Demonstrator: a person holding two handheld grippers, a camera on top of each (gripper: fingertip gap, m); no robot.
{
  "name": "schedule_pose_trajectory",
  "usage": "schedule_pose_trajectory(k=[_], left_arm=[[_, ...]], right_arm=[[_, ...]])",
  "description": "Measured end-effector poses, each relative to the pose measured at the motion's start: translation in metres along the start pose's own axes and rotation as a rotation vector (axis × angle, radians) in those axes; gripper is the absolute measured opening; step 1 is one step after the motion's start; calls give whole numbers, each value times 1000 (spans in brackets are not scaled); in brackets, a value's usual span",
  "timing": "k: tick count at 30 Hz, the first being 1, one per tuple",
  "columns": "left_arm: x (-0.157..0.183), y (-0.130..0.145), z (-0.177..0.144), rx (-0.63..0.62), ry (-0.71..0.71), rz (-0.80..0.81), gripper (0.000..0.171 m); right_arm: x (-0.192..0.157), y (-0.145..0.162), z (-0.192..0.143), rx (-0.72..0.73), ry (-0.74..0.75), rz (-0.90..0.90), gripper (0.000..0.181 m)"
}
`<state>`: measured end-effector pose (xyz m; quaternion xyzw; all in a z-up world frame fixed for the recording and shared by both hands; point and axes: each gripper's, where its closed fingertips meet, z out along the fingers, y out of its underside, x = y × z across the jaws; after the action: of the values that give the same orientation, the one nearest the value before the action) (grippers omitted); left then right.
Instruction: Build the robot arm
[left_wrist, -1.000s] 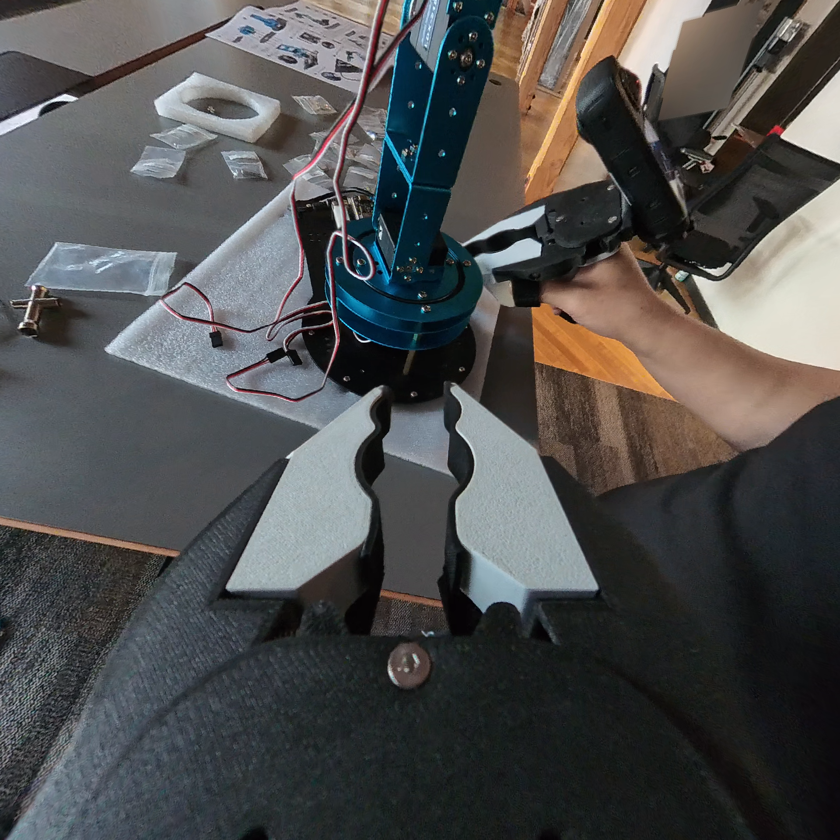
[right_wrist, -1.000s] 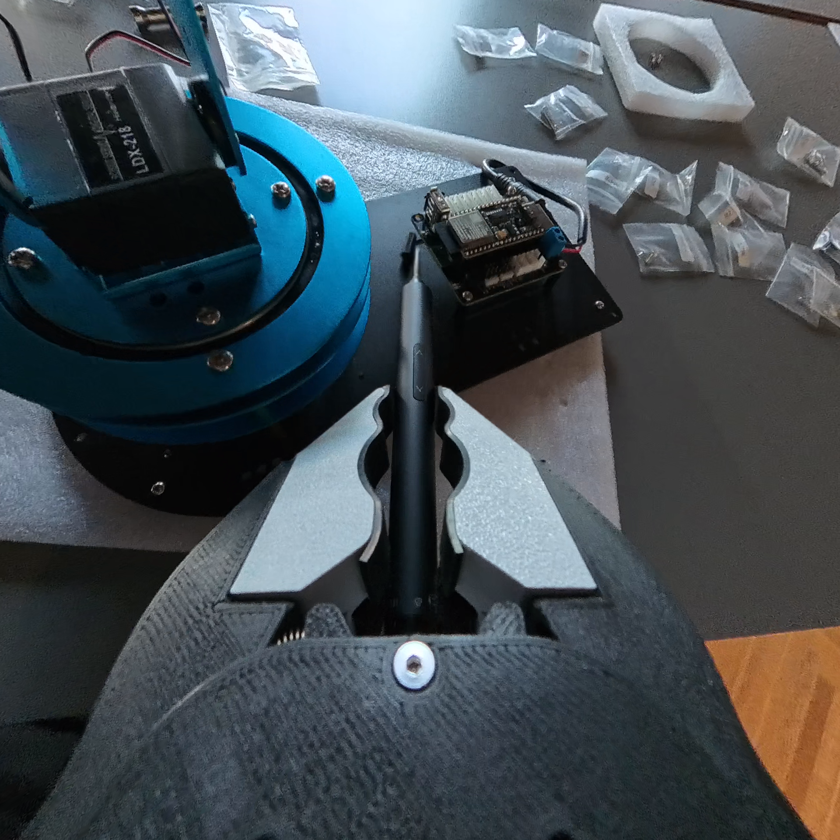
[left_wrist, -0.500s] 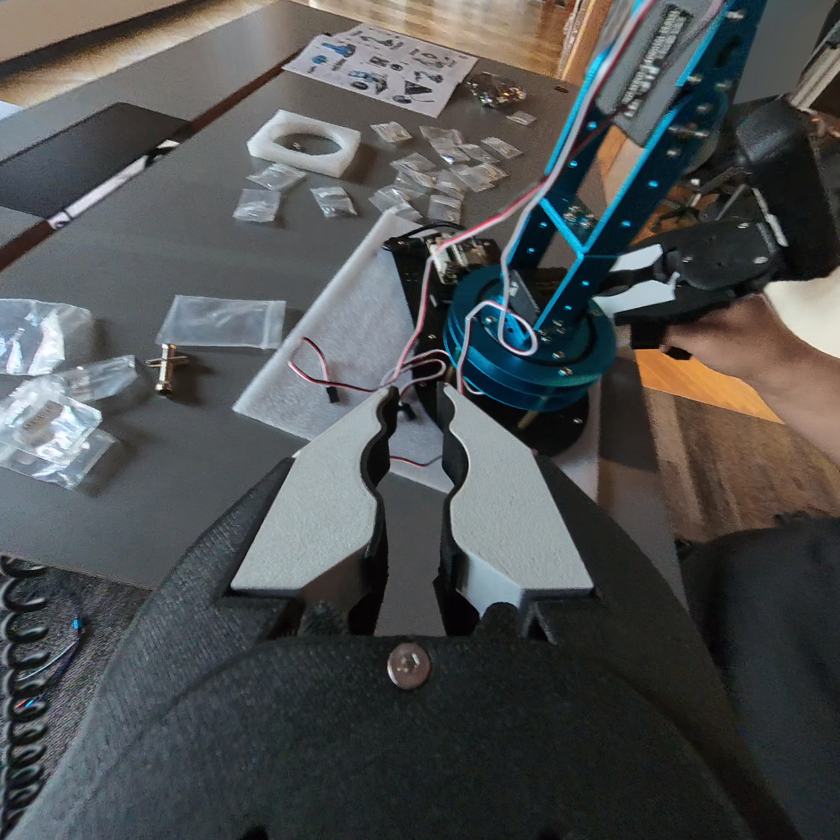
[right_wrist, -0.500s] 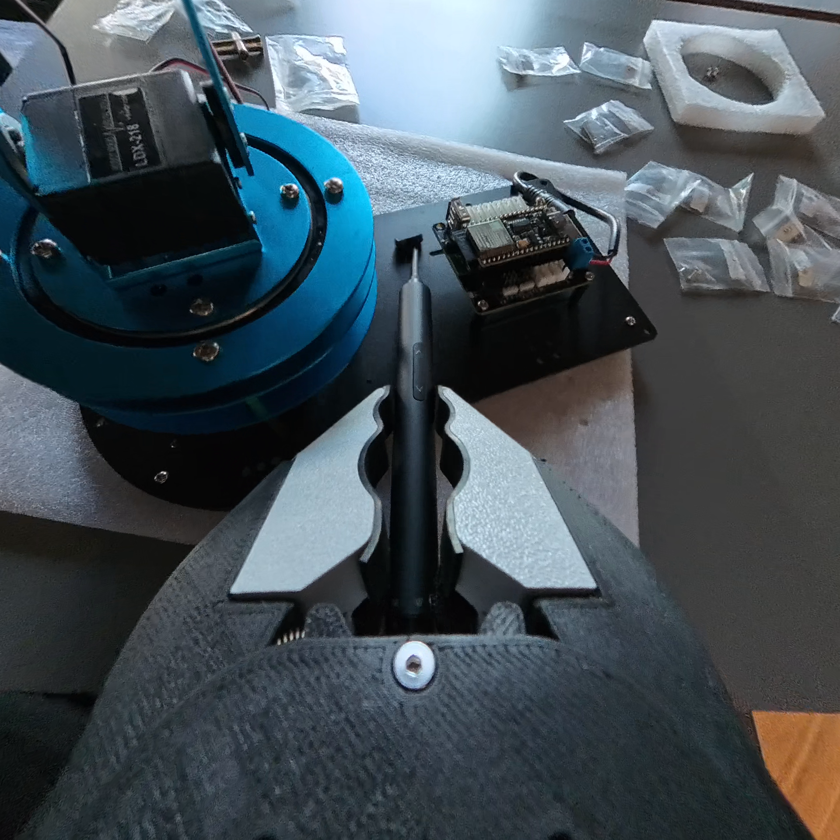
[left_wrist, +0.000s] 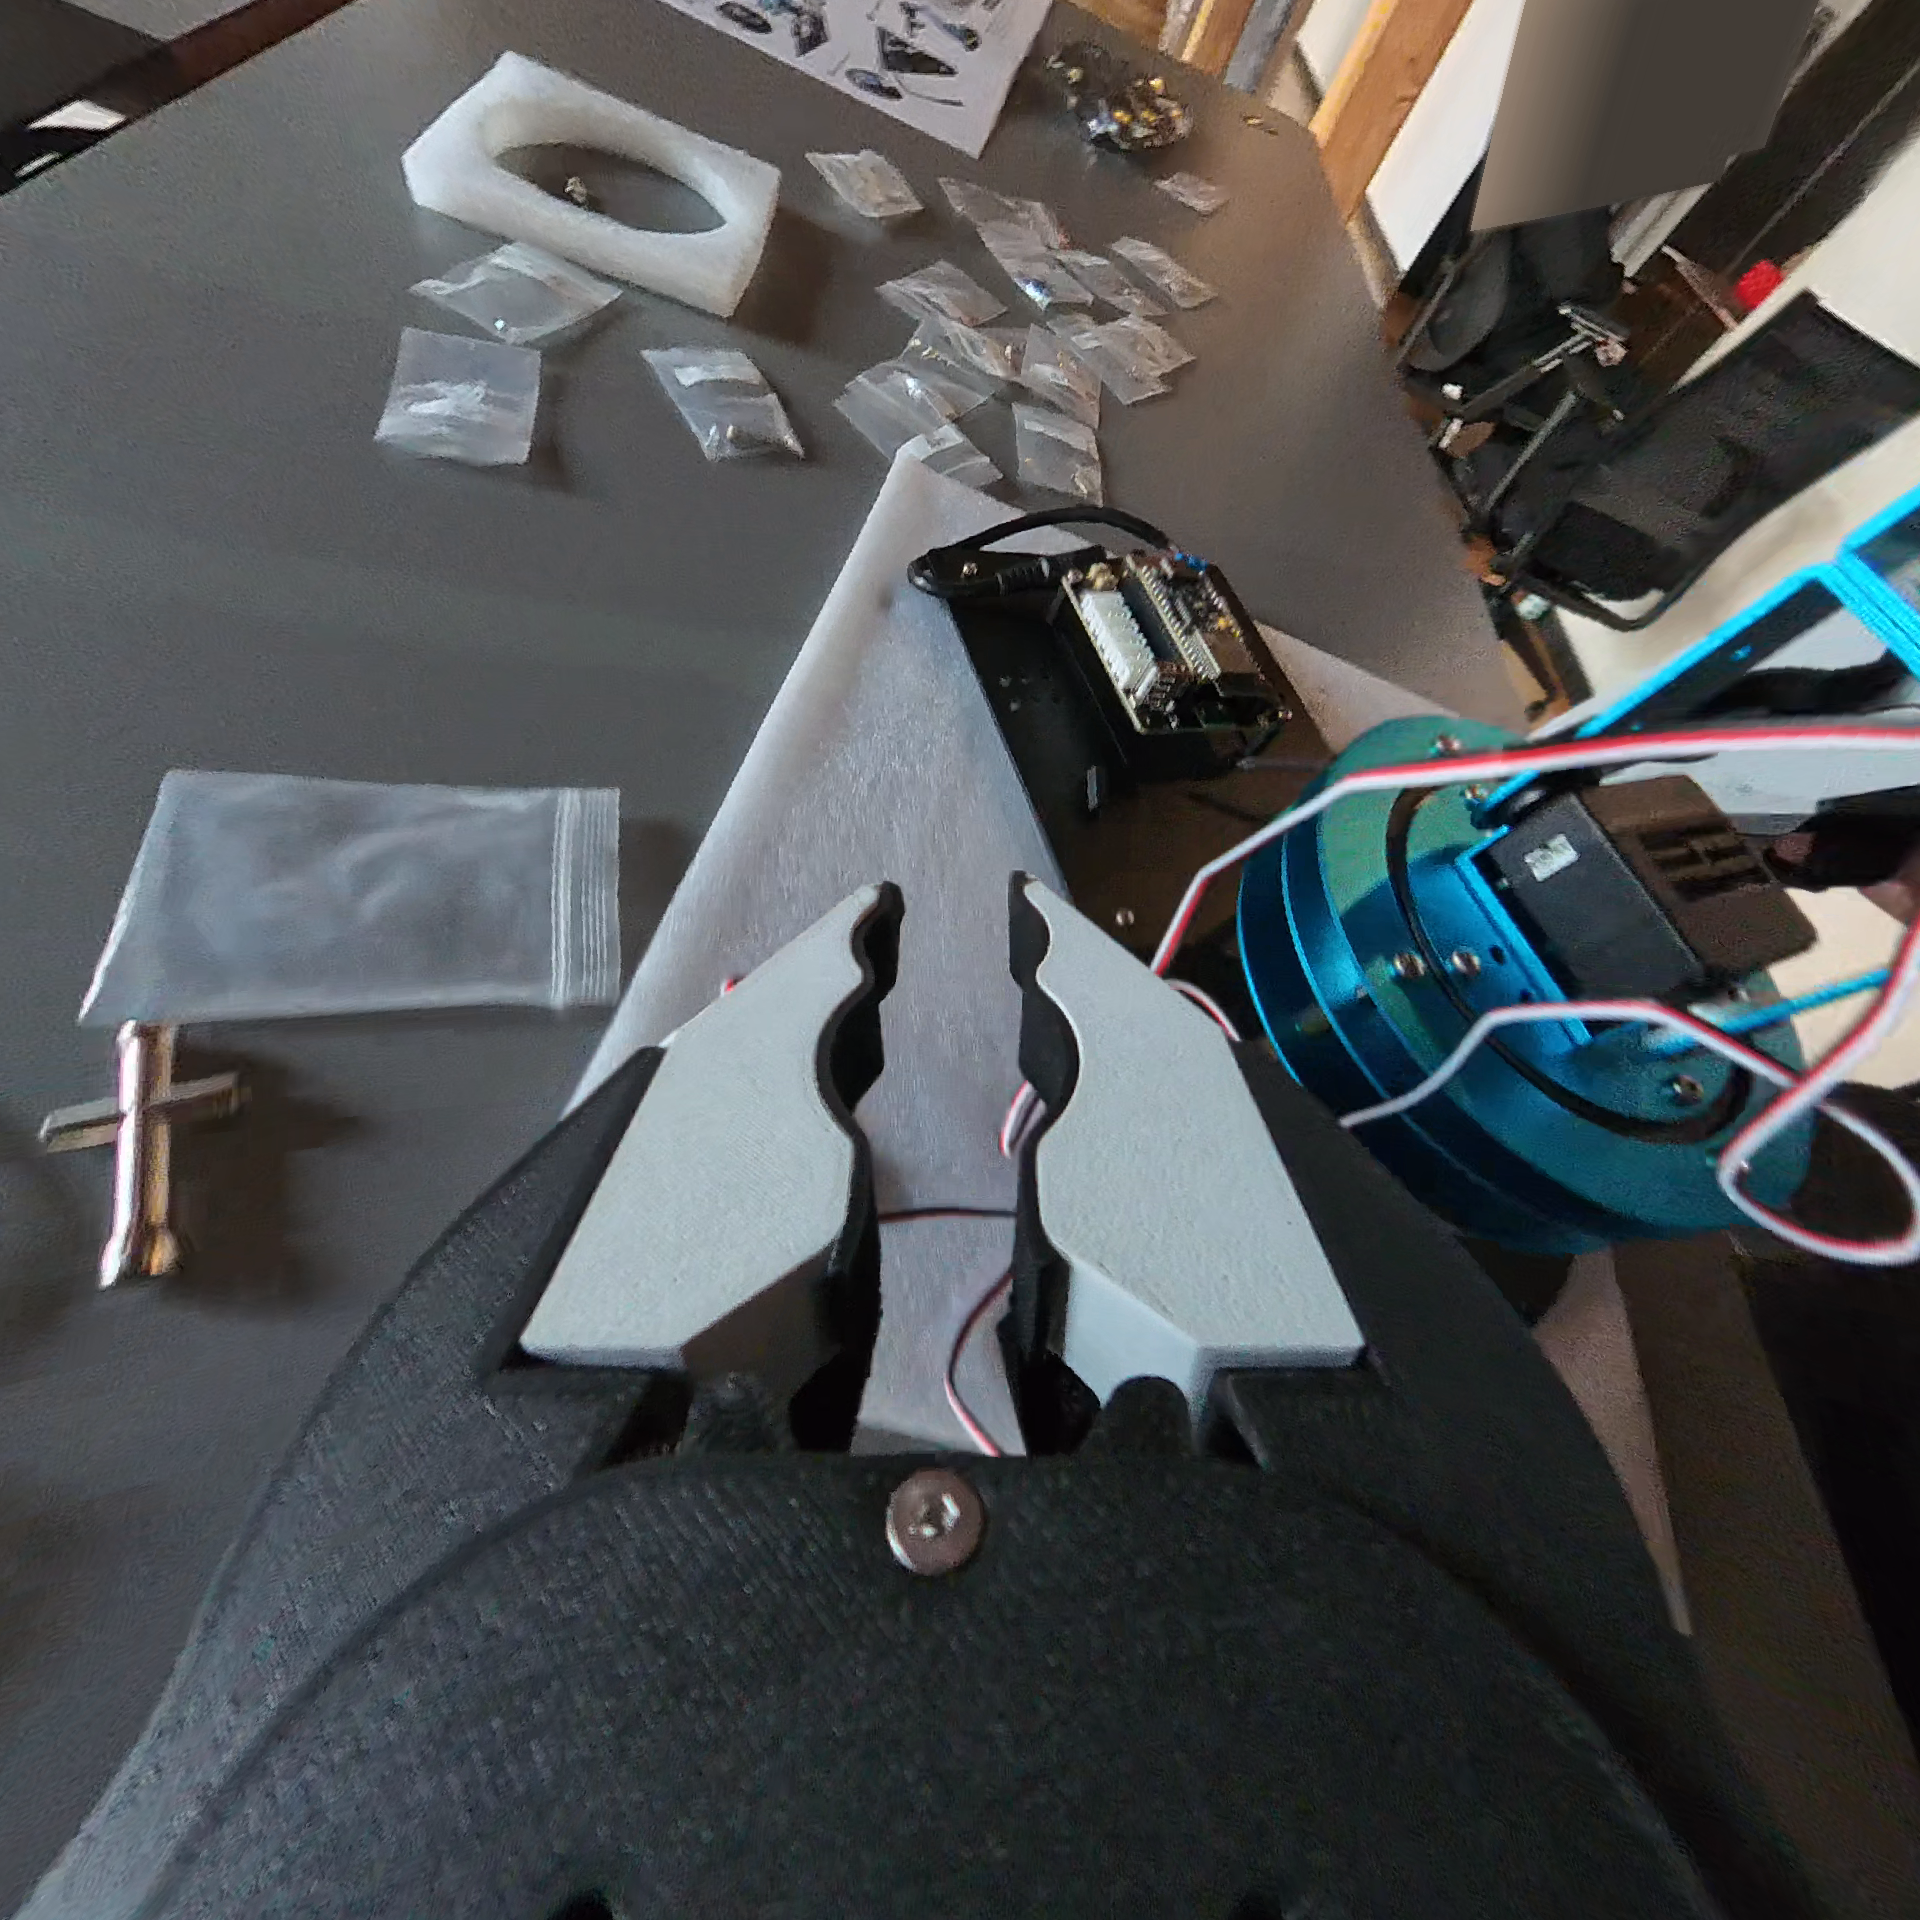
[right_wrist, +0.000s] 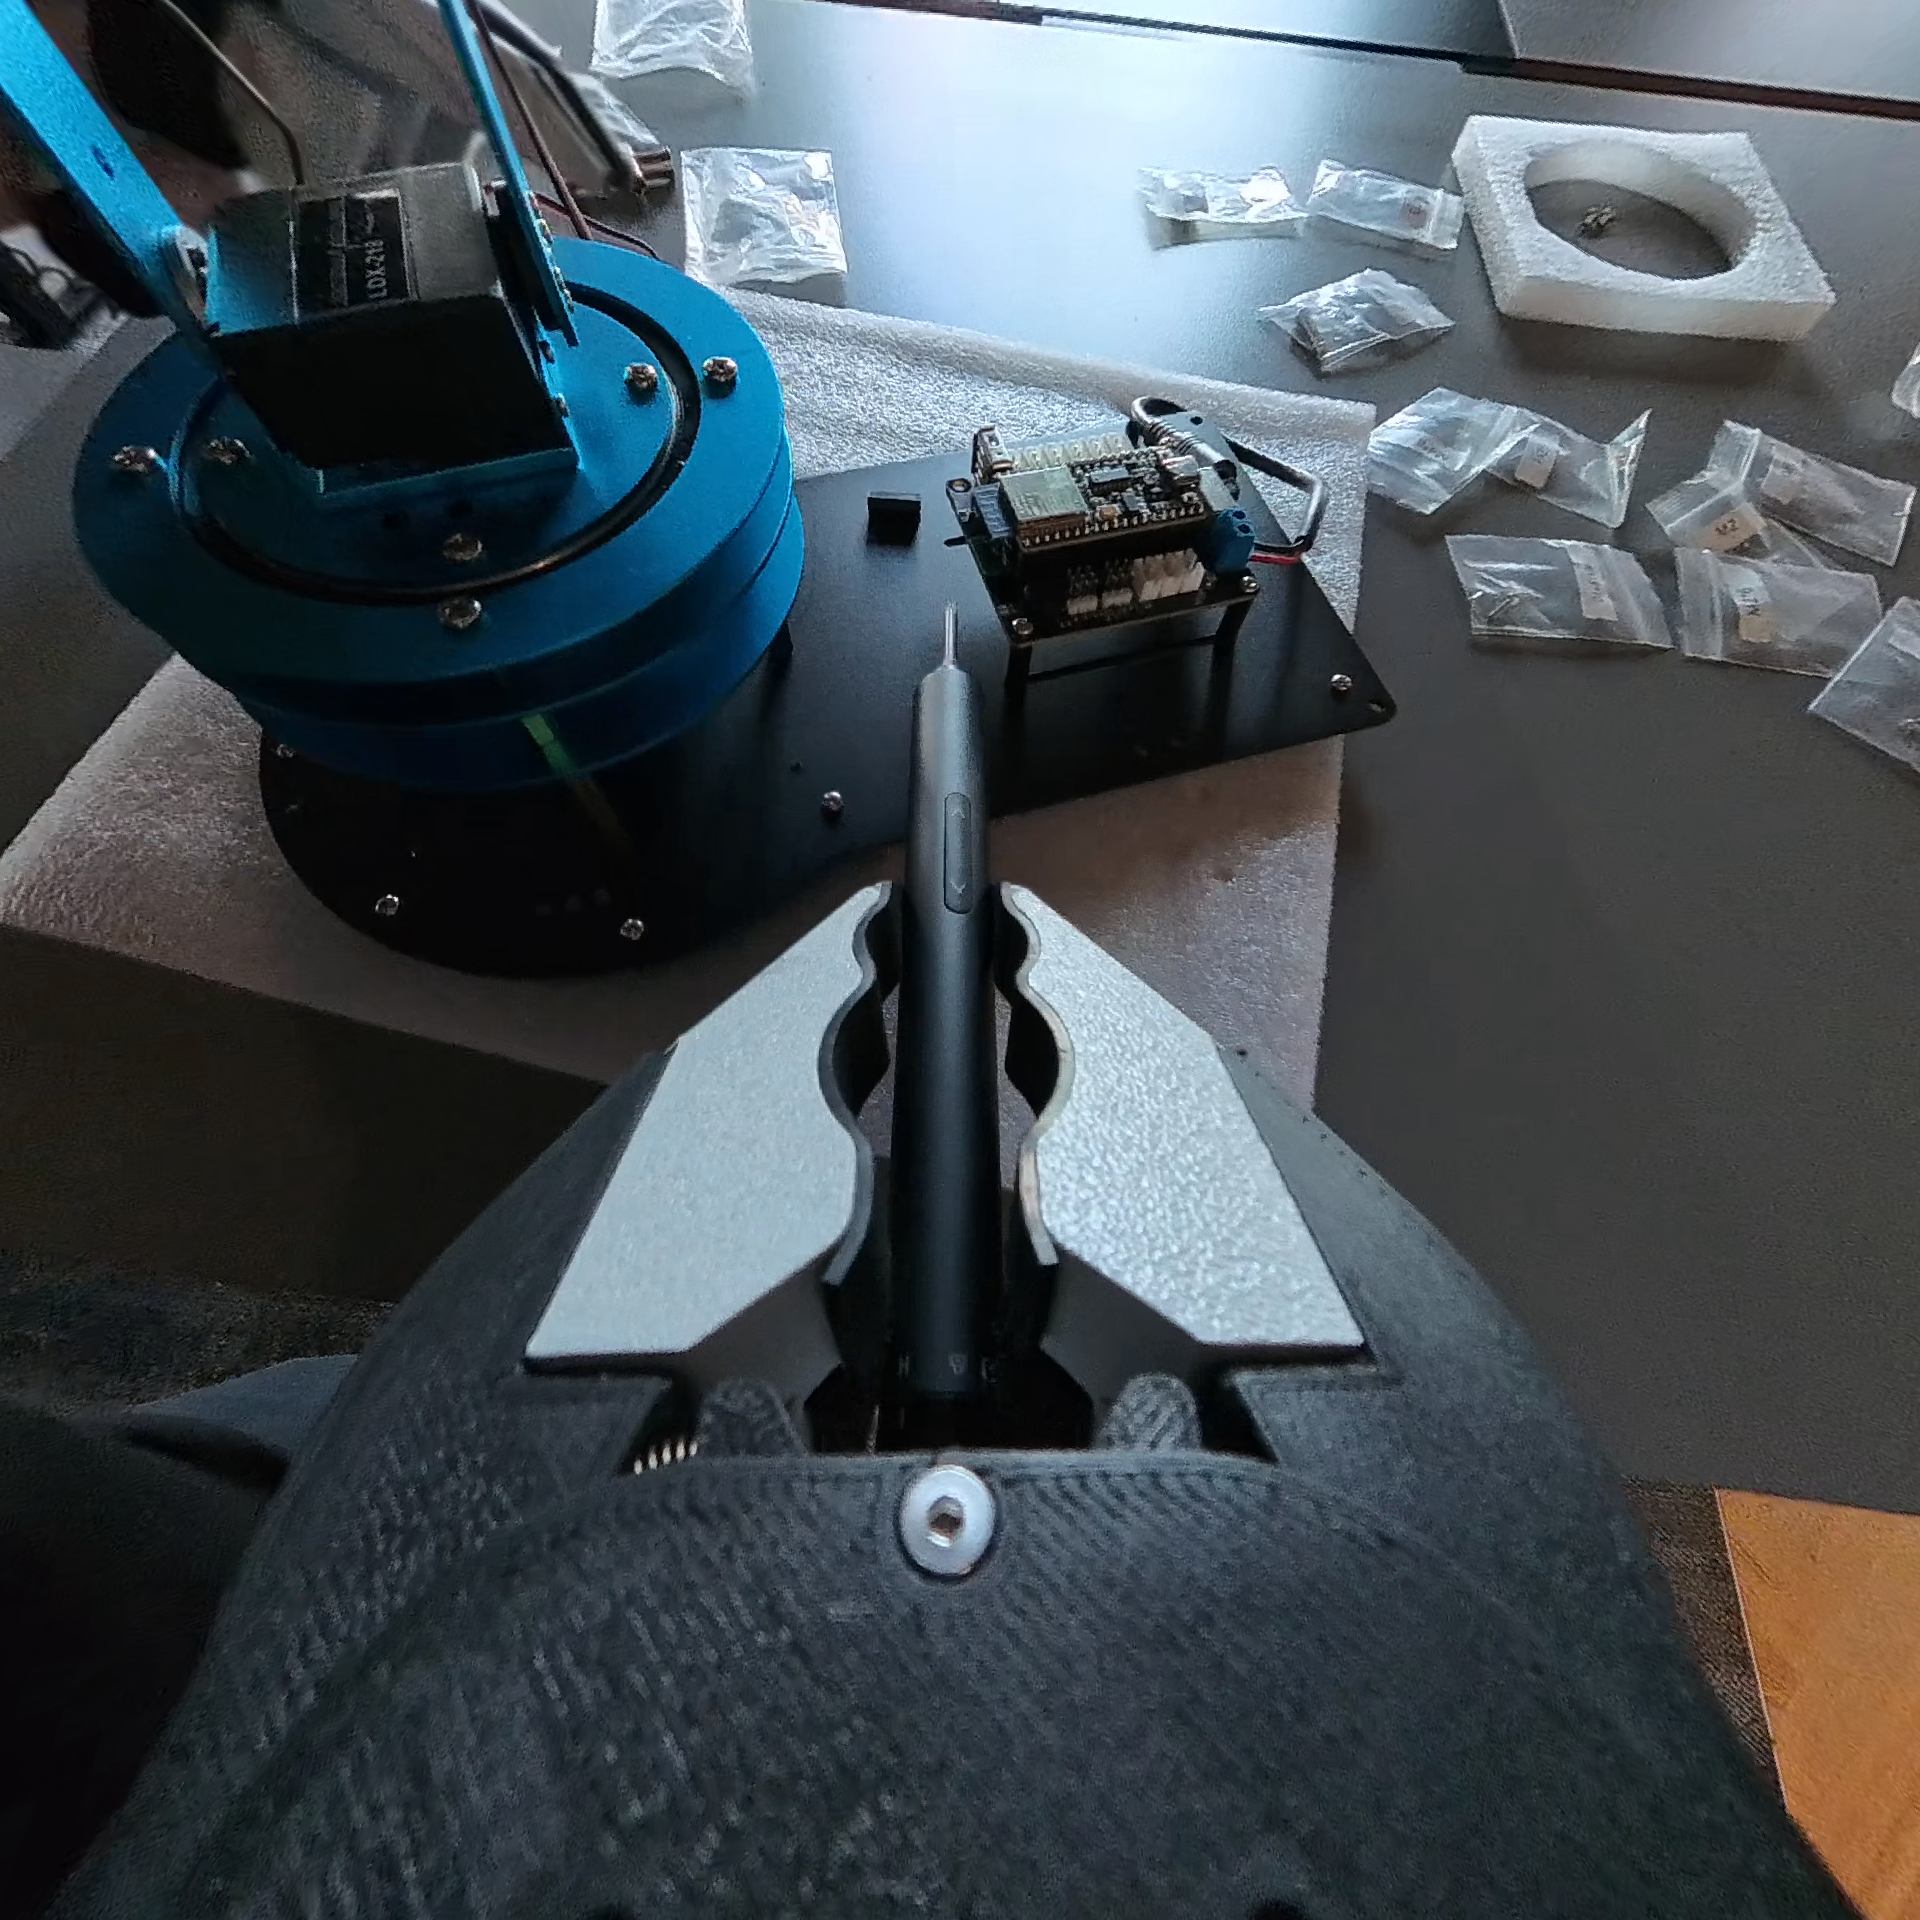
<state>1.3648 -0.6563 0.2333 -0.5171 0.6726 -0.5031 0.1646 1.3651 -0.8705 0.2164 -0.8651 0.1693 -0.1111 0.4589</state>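
Note:
My right gripper (right_wrist: 948, 900) is shut on a slim dark electric screwdriver (right_wrist: 940, 977). Its bit points over the black baseplate (right_wrist: 1164, 727), between the blue round robot-arm base (right_wrist: 436, 561) and the circuit board (right_wrist: 1112, 530). My left gripper (left_wrist: 951, 902) is open and empty, held above the white foam sheet (left_wrist: 894, 748). Red-white servo wires (left_wrist: 977, 1340) lie under its fingers. The blue base (left_wrist: 1455, 1049) stands to its right and the circuit board (left_wrist: 1153, 644) lies ahead.
Several small clear bags of parts (left_wrist: 997, 343) (right_wrist: 1662, 540) lie on the dark table (left_wrist: 260, 582). A white foam ring block (left_wrist: 592, 177) (right_wrist: 1631, 229), a larger clear bag (left_wrist: 343, 904) and a metal cross wrench (left_wrist: 145, 1132) lie there too. A printed sheet (left_wrist: 883, 42) is at the far edge. There is about 20 cm between the tips of the two grippers. My left gripper is the nearer one to the metal cross wrench (left_wrist: 145, 1132): about 15 cm, against 35 cm.
My left gripper has moved forward over the foam sheet and turned left, so the blue base now sits at its right. My right gripper has drawn back and risen with the screwdriver.

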Motion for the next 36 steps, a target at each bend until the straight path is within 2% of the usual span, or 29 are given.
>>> schedule_pose_trajectory(k=[6, 11, 17, 23, 28, 30, 36], left_arm=[[15, -13, 29, -67, 182, 128, 20], [25, -3, 54, -166, 244, 189, 23], [32, -7, 62, -192, 327, 248, 22], [39, -6, 71, -287, 429, 332, 15], [42, 10, 86, -427, 428, 423, 28], [40, 16, 90, -460, 407, 460, 28], [32, 19, 96, -431, 320, 607, 20]], right_arm=[[9, 0, -9, 7, 5, -5, 16], [13, -2, -10, 16, 5, 1, 15], [14, -9, -9, 42, 2, -12, 16], [5, -12, -10, 53, -9, -31, 15], [1, -12, -12, 54, -2, -36, 15], [1, -11, -13, 52, 3, -36, 15], [2, -10, -17, 51, 20, -38, 15]])
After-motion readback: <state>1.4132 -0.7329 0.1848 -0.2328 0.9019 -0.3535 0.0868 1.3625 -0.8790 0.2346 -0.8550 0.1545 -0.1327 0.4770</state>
